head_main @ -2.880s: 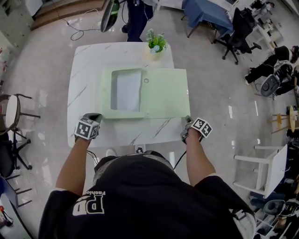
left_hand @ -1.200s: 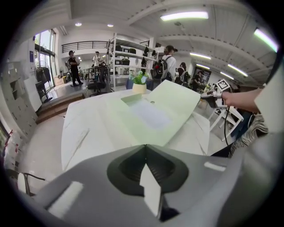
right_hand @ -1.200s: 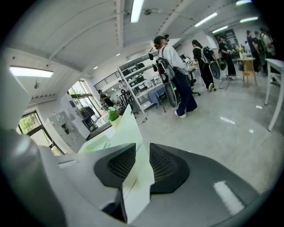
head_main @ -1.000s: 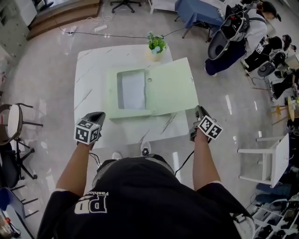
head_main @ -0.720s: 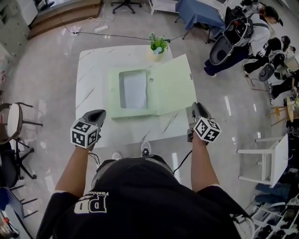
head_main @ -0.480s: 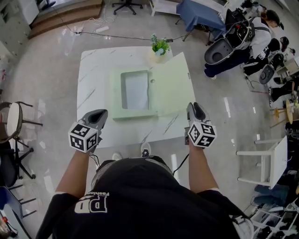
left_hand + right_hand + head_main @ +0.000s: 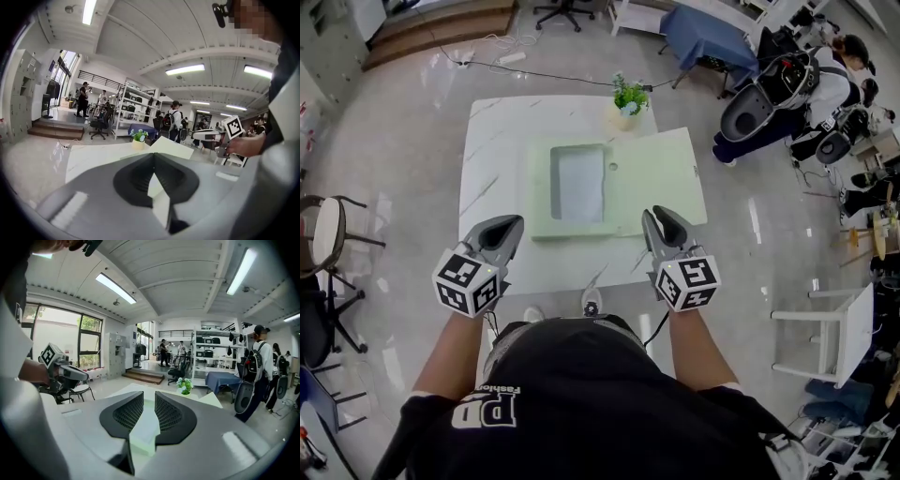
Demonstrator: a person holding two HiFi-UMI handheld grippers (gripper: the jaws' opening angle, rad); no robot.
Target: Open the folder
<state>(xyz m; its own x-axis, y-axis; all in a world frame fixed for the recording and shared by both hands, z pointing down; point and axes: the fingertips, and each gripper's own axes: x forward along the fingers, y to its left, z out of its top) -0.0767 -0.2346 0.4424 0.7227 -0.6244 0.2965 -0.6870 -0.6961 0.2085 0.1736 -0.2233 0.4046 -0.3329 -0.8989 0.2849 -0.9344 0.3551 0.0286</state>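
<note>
Around your white marble table [image 7: 492, 141] the room is busy: a potted plant [image 7: 628, 98] stands at the far edge, just beyond the folder, a round-seated chair [image 7: 323, 234] sits off to your left, a white chair [image 7: 820, 328] stands off to your right, and a blue-covered table [image 7: 708, 37] lies further back. A person with a backpack [image 7: 825, 80] stands on the right, well apart from the table. Nothing lies between your grippers and the pale green folder [image 7: 656, 178]. It lies spread open and flat across the far middle of the table. Its left half has a raised frame around a white sheet [image 7: 579, 183], with a small round mark just right of that frame. Its right cover is plain and smooth, and it overhangs the table's right edge. Your left gripper [image 7: 511, 225] hovers over bare tabletop near the folder's near-left corner, apart from it. In the left gripper view its jaw tips meet, with nothing held between them. Your right gripper [image 7: 653, 217] is raised above the near edge of the right cover. In the right gripper view its jaws stand a narrow gap apart, and only the green of the folder lying beyond shows through that gap, so it grips nothing.
</note>
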